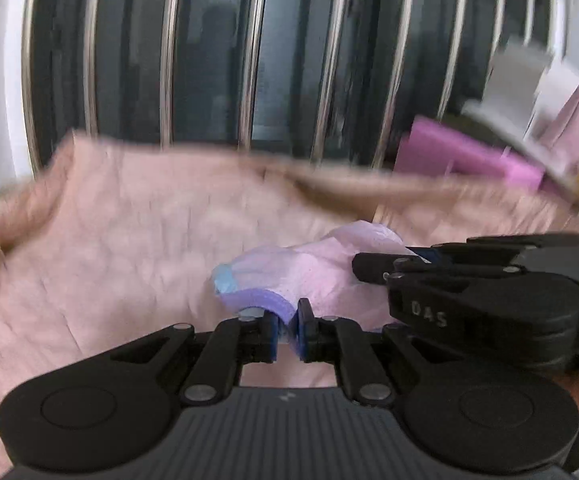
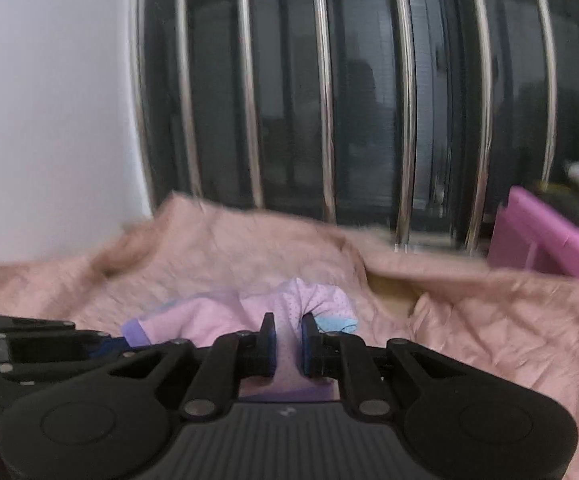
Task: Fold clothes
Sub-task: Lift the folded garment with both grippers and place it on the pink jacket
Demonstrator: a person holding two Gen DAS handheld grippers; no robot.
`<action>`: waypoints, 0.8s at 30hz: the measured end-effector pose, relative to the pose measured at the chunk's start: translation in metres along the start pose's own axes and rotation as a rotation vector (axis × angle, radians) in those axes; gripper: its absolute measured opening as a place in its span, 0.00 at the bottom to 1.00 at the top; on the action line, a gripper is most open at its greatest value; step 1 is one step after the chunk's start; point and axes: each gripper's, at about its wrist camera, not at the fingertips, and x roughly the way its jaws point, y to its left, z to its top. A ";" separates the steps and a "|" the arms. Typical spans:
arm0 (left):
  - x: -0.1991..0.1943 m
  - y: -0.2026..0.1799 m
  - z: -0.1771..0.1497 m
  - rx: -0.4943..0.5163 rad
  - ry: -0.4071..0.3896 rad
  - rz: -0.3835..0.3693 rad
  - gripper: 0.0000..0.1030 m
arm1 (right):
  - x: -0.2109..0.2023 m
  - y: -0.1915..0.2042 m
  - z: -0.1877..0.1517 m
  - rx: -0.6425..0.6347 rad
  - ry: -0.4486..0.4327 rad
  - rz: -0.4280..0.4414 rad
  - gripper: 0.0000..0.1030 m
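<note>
A pink quilted cover [image 1: 101, 248] spread across the whole lower field of both wrist views, rumpled, with a barred dark window [image 2: 365, 100] standing behind it and a magenta box [image 2: 545, 236] off toward the right. Over that cover hung the task's thing, a small pale-pink garment [image 1: 313, 268] with purple and light-blue trim, bunched into a short hump rather than laid flat. Its long axis ran crosswise, from one gripper to the other, and it lay straight ahead of both sets of fingers, right at their tips. The left gripper [image 1: 288, 326] had its jaws drawn nearly together on the purple-edged end of the cloth, the fabric pinched between the pads. The right gripper [image 2: 288, 340] stood just beside it on the right, its jaws likewise almost closed with a fold of the pink cloth passing between them and the blue-edged end spilling past the right pad. Neither hand was nearer than the other, as each held its own end, and so little cloth ran between them that the garment sagged slack. By my judgement the coming move depended on that crosswise span: the grippers would need to part along it to stretch the garment before laying it on the cover.
</note>
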 end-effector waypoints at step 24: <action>-0.131 0.020 -0.038 0.072 -0.026 -0.047 0.60 | -0.077 -0.019 -0.040 0.061 -0.050 -0.053 0.35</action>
